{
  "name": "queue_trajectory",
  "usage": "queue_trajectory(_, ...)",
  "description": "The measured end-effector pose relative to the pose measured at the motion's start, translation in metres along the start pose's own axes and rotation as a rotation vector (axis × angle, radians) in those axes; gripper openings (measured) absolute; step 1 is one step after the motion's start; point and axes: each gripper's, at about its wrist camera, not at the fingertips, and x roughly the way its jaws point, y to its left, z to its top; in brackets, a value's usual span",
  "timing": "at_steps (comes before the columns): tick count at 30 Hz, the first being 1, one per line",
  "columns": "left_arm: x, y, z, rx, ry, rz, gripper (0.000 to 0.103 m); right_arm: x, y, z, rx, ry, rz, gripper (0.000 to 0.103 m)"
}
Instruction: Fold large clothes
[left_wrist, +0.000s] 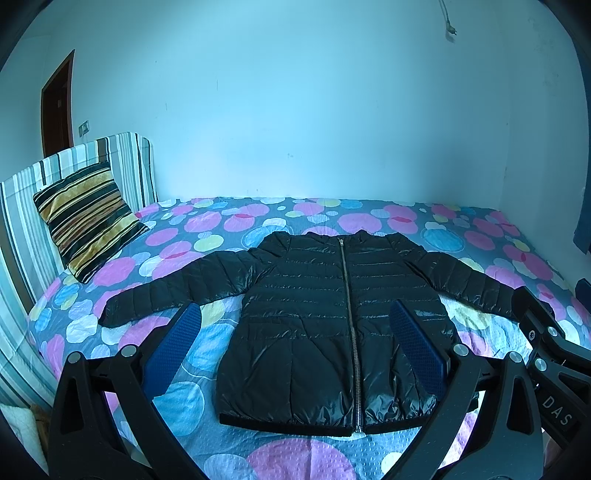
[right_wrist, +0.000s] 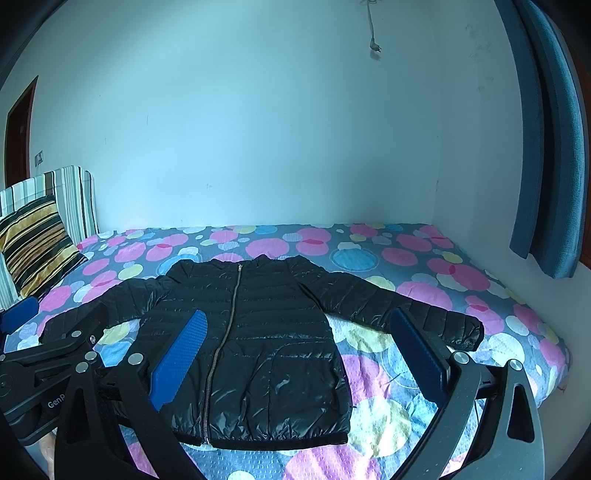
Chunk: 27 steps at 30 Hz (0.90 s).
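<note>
Black puffer jacket (left_wrist: 332, 325) spread flat, zipped, sleeves outstretched, on the bed (left_wrist: 258, 454) toward its near edge. Left gripper (left_wrist: 295, 328) and right gripper (right_wrist: 299, 339) held above that edge, blue fingers (left_wrist: 173, 354) spread wide, grasping nothing. Striped pillow (left_wrist: 88, 218) at the headboard.

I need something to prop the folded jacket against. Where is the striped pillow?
The striped pillow leans against the striped headboard at the bed's left end, left of the black puffer jacket in both views.
</note>
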Motion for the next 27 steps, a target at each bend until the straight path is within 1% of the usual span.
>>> queue_trajectory(7, 0.001, 0.001, -0.003, 0.001, 0.002, 0.001, 0.101, 0.007, 0.005, -0.006, 0.003, 0.008, 0.006, 0.099)
queue_trajectory(8, 0.01, 0.0, -0.01, 0.001, 0.005, 0.002, 0.101, 0.011, 0.002, -0.008, 0.004, 0.011, 0.007, 0.099)
queue_trajectory(13, 0.014, 0.004, -0.016, 0.003, 0.011, 0.002, 0.101, 0.012, 0.001, -0.006, 0.006, 0.02, 0.009, 0.099)
queue_trajectory(27, 0.018, 0.001, -0.015, 0.005, 0.017, 0.003, 0.101, 0.014, 0.003, -0.005, 0.007, 0.028, 0.009, 0.099)
